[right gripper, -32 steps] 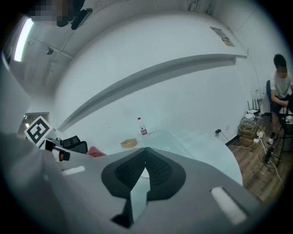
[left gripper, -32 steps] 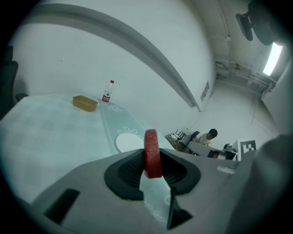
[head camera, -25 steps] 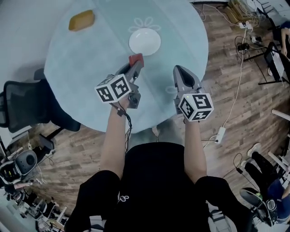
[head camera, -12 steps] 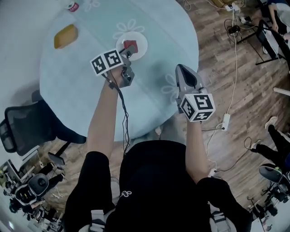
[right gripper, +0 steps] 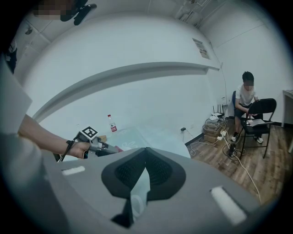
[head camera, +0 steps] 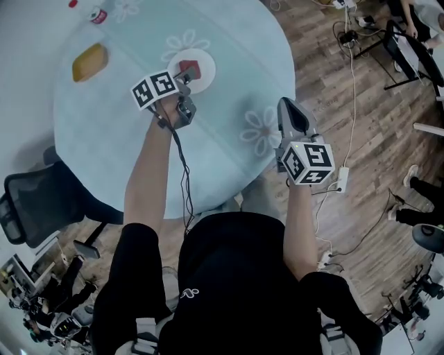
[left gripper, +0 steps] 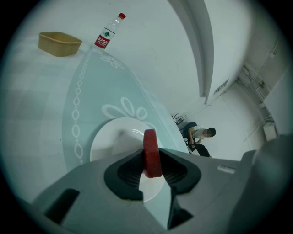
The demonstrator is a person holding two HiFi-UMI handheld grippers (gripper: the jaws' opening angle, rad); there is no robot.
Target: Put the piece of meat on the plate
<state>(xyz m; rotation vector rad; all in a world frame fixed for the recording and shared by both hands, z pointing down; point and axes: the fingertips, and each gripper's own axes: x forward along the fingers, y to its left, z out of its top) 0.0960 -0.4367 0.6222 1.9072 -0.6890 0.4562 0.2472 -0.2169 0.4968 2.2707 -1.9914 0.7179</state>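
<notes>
A red piece of meat [left gripper: 151, 153] stands on edge between the pads of my left gripper [left gripper: 152, 170], which is shut on it. It hangs just above the white plate [left gripper: 110, 137], over the near half. In the head view the left gripper [head camera: 184, 78] reaches to the plate [head camera: 202, 68] at the far side of the round table, with the meat [head camera: 186, 69] at its tips. My right gripper [head camera: 287, 105] hovers near the table's right edge, shut, with nothing in it. In the right gripper view its jaws [right gripper: 145, 157] meet at the tips.
A yellow bowl [head camera: 90, 62] and a water bottle [head camera: 97, 15] stand at the far left of the pale blue table [head camera: 236, 76]. A black office chair [head camera: 35, 201] is at the table's left. Cables and a power strip [head camera: 341, 179] lie on the wooden floor at the right. A person [right gripper: 247, 103] sits on a chair there.
My left gripper has carried the meat away from me and to the left, down over the white plate. The right gripper has drifted right, toward the table's edge.
</notes>
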